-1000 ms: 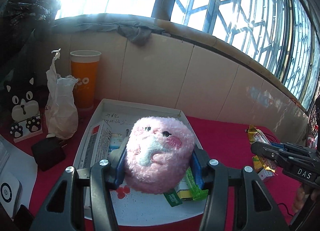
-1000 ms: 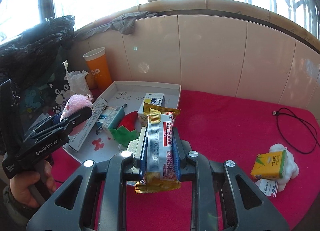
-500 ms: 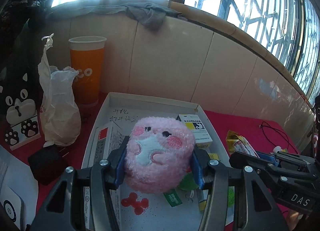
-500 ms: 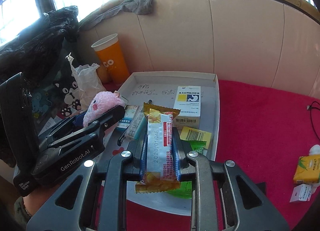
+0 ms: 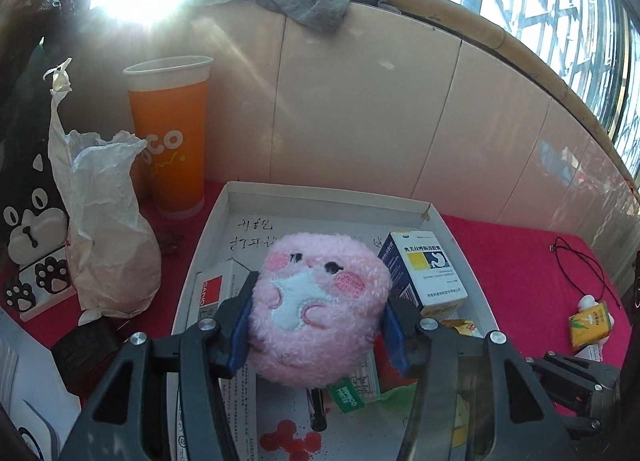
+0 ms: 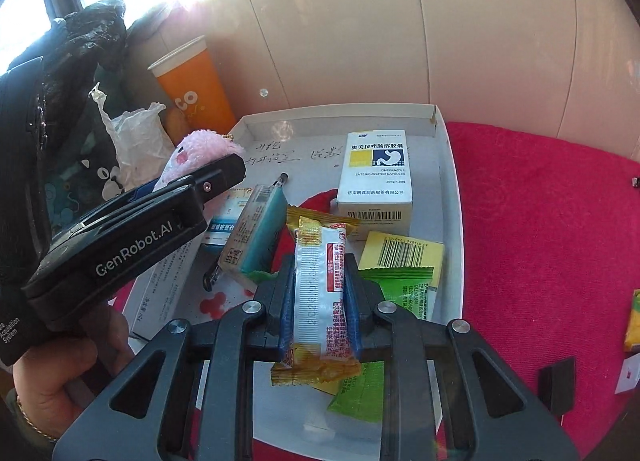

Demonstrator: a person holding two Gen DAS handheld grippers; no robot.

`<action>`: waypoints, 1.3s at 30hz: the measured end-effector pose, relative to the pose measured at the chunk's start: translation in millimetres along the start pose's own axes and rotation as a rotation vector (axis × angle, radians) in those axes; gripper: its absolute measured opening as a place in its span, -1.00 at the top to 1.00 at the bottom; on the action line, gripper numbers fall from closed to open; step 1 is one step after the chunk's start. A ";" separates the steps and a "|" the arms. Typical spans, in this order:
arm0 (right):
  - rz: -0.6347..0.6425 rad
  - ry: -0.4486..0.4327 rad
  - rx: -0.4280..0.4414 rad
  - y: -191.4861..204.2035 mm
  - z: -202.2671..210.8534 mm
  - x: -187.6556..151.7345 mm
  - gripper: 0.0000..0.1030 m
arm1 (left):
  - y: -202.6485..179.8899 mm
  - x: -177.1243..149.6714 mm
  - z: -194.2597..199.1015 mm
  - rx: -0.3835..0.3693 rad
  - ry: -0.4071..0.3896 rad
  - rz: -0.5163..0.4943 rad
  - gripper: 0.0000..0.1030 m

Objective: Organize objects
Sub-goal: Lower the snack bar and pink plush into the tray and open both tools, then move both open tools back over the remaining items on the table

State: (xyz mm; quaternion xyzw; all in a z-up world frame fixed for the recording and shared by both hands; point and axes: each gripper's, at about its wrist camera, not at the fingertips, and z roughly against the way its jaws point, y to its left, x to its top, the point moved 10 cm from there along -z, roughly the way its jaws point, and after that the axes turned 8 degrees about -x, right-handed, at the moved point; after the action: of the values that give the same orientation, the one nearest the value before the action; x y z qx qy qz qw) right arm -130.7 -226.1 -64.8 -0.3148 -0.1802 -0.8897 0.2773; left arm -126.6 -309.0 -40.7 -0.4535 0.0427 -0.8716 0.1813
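My left gripper is shut on a round pink plush toy, held over the white shallow box. The toy's face points up at the camera. In the right wrist view the toy and the left gripper show at the left, above the box's left side. My right gripper is shut on a yellow and white snack packet, held upright over the near part of the box. Inside the box lie a white medicine carton, a teal carton and green and yellow sachets.
An orange paper cup and a crumpled white bag stand left of the box, beside a black cat-print item. A red cloth covers the table. A yellow tissue pack and a black cable lie at the right. A tiled wall rises behind.
Both grippers have moved forward and down over the white box, each keeping its grip. The box and the orange cup now look closer and larger.
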 end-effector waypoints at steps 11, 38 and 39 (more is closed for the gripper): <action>0.010 -0.084 -0.011 -1.1 0.2 6.1 -0.99 | 9.0 15.0 18.9 0.038 -0.116 0.040 -1.00; -0.055 -0.319 0.010 -23.3 96.4 7.1 -0.99 | -40.9 47.0 179.7 -0.004 -0.520 0.173 -1.00; -0.065 -0.324 0.008 -27.9 99.1 7.4 -0.99 | -45.3 45.9 177.7 -0.008 -0.513 0.165 -1.00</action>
State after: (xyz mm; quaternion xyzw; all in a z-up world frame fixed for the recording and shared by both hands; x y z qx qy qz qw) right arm -106.8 -158.1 9.0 -0.4472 -0.2359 -0.8350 0.2170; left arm -20.0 -267.1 109.7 -0.6551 0.0354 -0.7104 0.2548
